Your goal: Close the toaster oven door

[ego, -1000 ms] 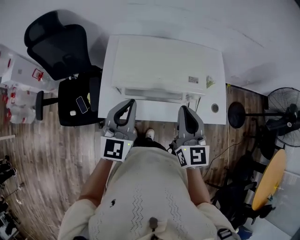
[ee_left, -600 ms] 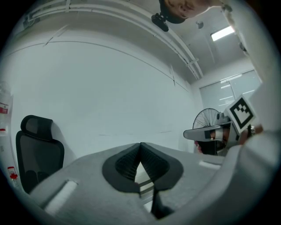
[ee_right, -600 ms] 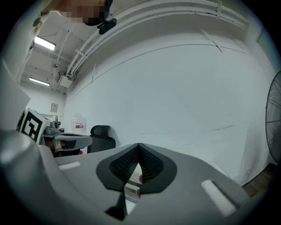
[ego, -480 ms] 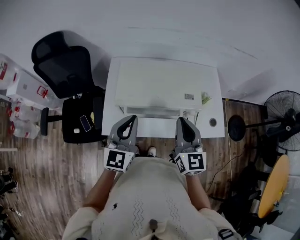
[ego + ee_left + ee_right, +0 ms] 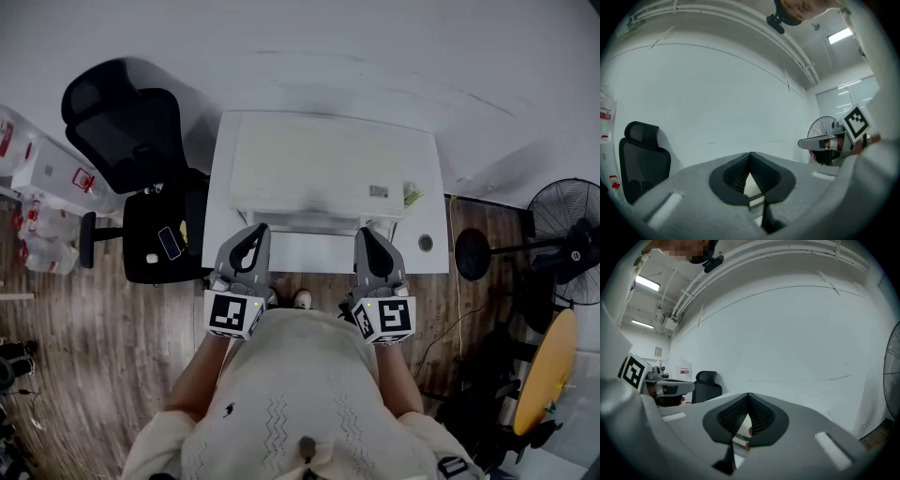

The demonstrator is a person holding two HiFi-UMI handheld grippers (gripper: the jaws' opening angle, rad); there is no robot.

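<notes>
Two sets of fingers are pressed together, empty: my left gripper (image 5: 260, 228) and right gripper (image 5: 364, 232) hover at the counter (image 5: 427, 220) edge. The toaster oven (image 5: 319, 164) sits on it just ahead.

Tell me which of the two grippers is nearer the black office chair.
The left gripper, on the side of the black office chair; the right gripper lies farther off, toward the fan.
</notes>
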